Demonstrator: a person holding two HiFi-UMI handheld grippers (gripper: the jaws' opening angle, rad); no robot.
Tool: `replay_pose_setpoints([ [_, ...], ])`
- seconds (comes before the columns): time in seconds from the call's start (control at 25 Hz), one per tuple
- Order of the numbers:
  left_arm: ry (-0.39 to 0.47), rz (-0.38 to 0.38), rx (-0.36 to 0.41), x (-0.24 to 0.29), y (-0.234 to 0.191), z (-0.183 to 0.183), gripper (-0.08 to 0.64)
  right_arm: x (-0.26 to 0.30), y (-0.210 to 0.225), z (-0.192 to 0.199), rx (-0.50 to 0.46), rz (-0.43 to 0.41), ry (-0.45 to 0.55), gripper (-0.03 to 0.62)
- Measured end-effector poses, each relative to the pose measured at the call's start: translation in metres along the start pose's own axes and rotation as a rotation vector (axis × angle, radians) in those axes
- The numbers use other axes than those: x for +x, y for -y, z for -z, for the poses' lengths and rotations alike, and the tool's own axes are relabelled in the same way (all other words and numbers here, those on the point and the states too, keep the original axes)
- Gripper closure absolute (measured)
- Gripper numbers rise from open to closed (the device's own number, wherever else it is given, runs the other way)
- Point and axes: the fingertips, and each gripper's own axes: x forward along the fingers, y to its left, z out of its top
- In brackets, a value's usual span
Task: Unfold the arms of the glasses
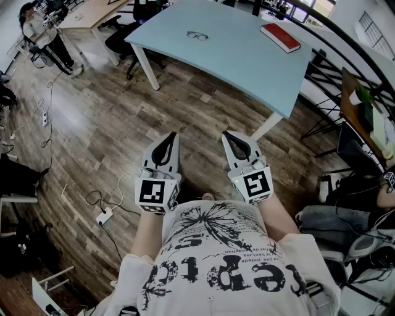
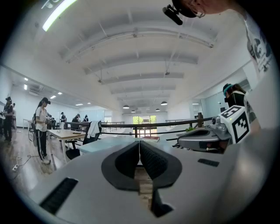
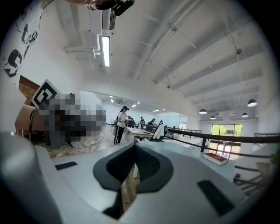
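A pair of dark-framed glasses (image 1: 197, 36) lies on the pale blue table (image 1: 234, 62) far ahead, near its back left part. Both grippers are held level close to my body, well short of the table. My left gripper (image 1: 171, 138) is shut with nothing in it, and its jaws meet in a thin line in the left gripper view (image 2: 139, 151). My right gripper (image 1: 227, 136) is also shut and empty, its jaws together in the right gripper view (image 3: 134, 154). The glasses are too small to make out in either gripper view.
A red book (image 1: 280, 37) lies on the table's far right part. Wooden floor separates me from the table, with a white power strip (image 1: 103, 216) and cables at the left. Office chairs (image 1: 123, 37), a wooden desk (image 1: 92, 12) and a standing person (image 1: 46, 38) are at the back left; a railing (image 1: 345, 43) runs at the right.
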Motion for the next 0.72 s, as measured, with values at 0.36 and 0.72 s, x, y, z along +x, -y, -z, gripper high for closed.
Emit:
replay_pose_setpoints([
  [0.36,-0.013,0.012,-0.006,0.005,0.005,0.006,0.541,0.000,0.003,0.006,0.005,-0.005,-0.008,0.584],
  [0.72,-0.044,0.039,-0.017,0.027,-0.009,0.017,0.541,0.020,0.009,0.017,0.048,0.012,-0.023,0.583],
])
